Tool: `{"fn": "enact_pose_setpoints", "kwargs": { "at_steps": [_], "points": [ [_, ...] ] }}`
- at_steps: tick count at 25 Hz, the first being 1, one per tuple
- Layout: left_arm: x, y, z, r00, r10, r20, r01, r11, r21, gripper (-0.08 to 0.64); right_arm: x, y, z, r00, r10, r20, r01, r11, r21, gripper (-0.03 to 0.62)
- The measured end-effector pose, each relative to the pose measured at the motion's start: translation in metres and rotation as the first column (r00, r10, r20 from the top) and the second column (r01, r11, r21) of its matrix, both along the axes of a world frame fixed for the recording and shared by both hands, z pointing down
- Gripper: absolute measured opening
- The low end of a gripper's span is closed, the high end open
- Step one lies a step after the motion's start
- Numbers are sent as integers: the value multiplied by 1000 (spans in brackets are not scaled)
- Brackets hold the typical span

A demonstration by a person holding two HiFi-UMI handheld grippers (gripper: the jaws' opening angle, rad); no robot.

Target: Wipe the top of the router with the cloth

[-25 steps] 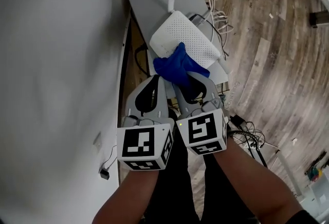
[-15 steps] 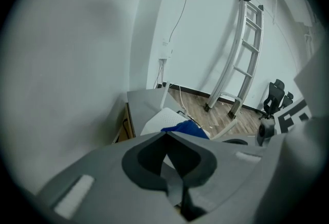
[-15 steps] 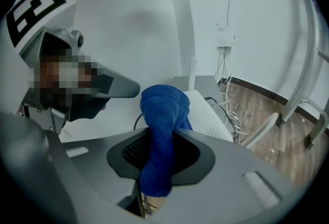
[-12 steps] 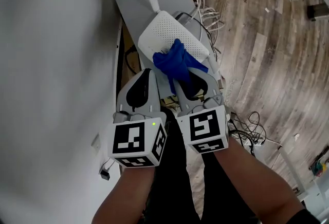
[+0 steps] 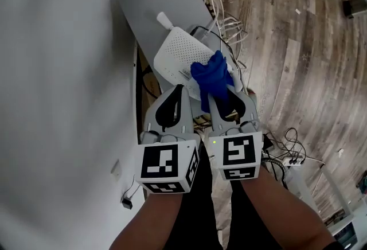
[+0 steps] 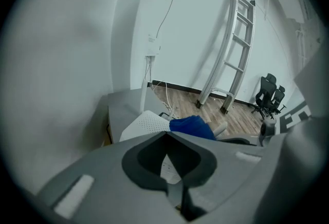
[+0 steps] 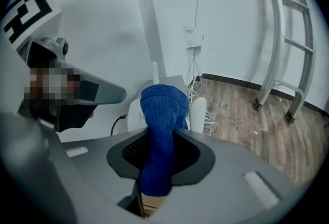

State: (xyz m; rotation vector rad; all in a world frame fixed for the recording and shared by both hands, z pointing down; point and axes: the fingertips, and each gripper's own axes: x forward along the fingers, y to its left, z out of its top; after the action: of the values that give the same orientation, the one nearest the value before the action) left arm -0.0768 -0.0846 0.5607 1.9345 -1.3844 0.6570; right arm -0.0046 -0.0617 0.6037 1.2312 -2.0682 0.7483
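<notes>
Currently right gripper (image 5: 220,94) is clamped on the blue cloth (image 5: 211,74), bunched on the router (image 5: 175,55) near its front edge. Left gripper (image 5: 179,88) is closed and empty, just beside the router. Probably best: press the cloth flat, sweep across the router's whole top.

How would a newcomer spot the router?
Find the grey tabletop against the white wall. At its near end lies the router, partly under the blue cloth. It is the only flat white box, with a dotted top and stubby antenna.
</notes>
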Motion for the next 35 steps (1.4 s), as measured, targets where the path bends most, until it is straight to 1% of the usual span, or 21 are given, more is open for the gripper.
{"fn": "enact_pose_setpoints", "kwargs": {
  "at_steps": [4,7,9,11,15,20,23,26,28,30,32,35],
  "points": [
    [8,-2,-3,997,74,3,-74,997,-7,0,14,0,-2,993,115,8,-115,993,-24,118],
    [15,-5,-5,992,130,6,-130,992,-9,0,26,4,-3,988,153,4,-153,988,-28,118],
    [18,-7,-6,988,153,10,-153,988,-8,0,30,9,-6,989,150,4,-150,988,-28,118],
    [21,-8,-7,987,159,15,-159,987,-7,0,31,14,-10,991,130,10,-130,991,-26,118],
    [33,-6,-8,989,148,16,-148,989,-7,0,37,28,-24,996,84,29,-84,996,-22,118],
    [55,5,-26,993,119,12,-119,993,-12,0,50,40,-61,997,33,66,-33,999,-2,118],
    [67,11,-43,994,108,12,-108,994,-11,0,64,41,-86,996,30,79,-31,999,14,118],
    [78,17,-55,994,109,6,-109,994,-12,0,87,37,-97,997,53,64,-54,998,18,118],
    [84,19,-53,994,110,5,-110,994,-14,0,103,32,-88,998,62,33,-63,998,23,118],
    [90,18,-43,994,107,5,-107,994,-15,0,115,23,-67,998,61,1,-61,998,26,118],
    [94,19,-26,994,105,10,-105,994,-14,0,118,15,-42,999,45,-21,-44,999,27,118],
    [94,20,0,996,90,16,-89,996,-27,0,114,4,-6,999,17,-38,-16,1000,23,118]
  ]
}}
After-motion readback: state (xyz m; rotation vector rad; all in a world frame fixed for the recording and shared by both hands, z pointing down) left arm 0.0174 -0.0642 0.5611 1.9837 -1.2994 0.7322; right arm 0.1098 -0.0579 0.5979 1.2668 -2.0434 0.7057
